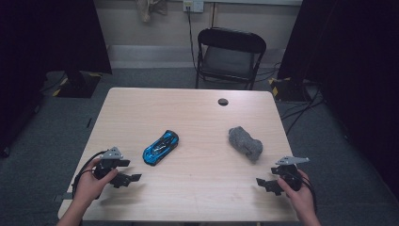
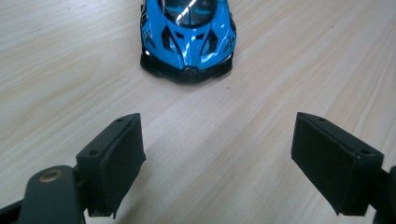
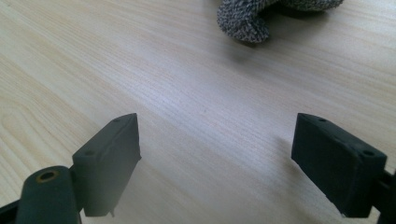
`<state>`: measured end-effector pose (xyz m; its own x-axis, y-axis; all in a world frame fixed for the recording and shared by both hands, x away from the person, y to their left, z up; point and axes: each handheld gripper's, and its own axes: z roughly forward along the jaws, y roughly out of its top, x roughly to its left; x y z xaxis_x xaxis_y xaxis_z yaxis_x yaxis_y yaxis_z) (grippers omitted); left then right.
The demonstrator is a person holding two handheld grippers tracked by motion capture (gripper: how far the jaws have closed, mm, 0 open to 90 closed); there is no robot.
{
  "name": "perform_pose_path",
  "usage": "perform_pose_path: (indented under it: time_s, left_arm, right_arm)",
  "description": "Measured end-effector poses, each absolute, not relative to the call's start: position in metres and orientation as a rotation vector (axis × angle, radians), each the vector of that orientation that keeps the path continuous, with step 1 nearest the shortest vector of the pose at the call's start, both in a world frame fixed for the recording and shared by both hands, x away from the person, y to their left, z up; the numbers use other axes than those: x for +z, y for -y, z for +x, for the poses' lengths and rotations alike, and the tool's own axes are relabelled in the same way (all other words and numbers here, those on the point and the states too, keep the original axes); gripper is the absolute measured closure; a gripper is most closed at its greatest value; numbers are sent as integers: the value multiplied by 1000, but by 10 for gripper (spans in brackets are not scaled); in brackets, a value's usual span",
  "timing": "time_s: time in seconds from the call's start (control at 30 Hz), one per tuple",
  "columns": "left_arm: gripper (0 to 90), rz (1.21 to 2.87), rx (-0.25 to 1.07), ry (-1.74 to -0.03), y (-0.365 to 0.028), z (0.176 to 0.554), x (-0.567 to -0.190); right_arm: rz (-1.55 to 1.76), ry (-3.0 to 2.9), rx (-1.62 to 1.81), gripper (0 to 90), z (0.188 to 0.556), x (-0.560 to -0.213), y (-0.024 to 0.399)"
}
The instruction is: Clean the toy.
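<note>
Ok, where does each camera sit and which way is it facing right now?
High view: above the person's side, looking forward and down on the table; both hands and tongs, left and right, show.
Left gripper view: rides the left tongs, facing the blue car; open jaws show.
Right gripper view: rides the right tongs, facing the grey cloth; open jaws show.
Shared: car and cloth also lie in the high view.

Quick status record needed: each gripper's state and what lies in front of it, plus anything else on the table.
left gripper: open, empty, facing the blue toy car
right gripper: open, empty, facing the grey cloth
blue toy car: on the table, untouched
grey cloth: bunched, right of the car, untouched
table: light wood, round hole near far edge
</note>
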<state>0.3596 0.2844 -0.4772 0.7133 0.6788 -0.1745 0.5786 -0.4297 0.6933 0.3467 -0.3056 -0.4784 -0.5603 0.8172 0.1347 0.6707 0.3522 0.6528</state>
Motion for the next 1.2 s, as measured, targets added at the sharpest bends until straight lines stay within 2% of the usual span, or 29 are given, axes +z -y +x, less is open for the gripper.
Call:
perform_pose_path:
  time_s: [0.83,1.2]
  left_arm:
    - [166,2192,242,-937,-302,353,-489]
    - [153,2230,305,-851,-306,349,-495]
  right_arm:
    - [1312,-2369,967,149,340,-490,311]
    - [1241,-2331,928,134,335,-495,310]
